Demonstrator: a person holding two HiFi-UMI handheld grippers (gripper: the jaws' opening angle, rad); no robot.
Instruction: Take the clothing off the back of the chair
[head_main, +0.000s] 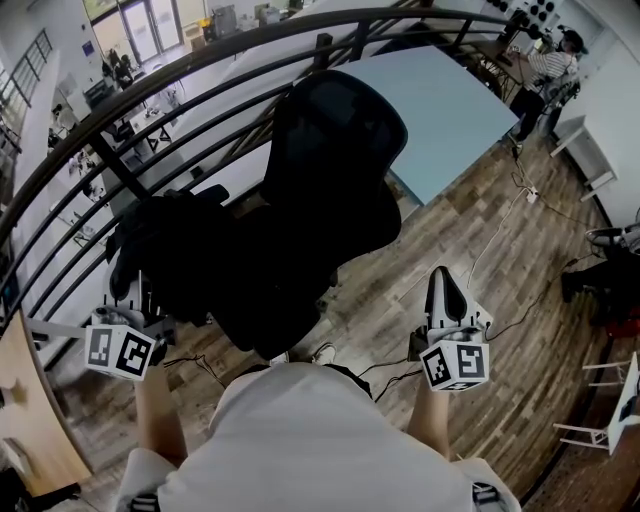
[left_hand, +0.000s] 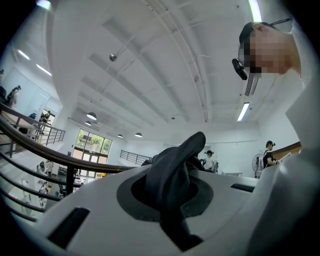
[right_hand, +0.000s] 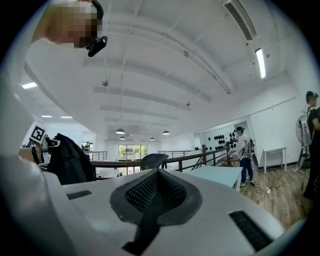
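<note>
Black clothing in left tongs

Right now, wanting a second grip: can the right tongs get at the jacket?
Probably, but not straight: the right tongs are empty, yet the chair stands between them and the jacket in the left tongs.

Black railing; pale blue table beyond; wooden floor.

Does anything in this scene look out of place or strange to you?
The black garment is not on the chair; it hangs bunched from the left gripper, pinched in its closed jaws. A loose cable trails across the wooden floor. Nothing looks spilled or damaged.
</note>
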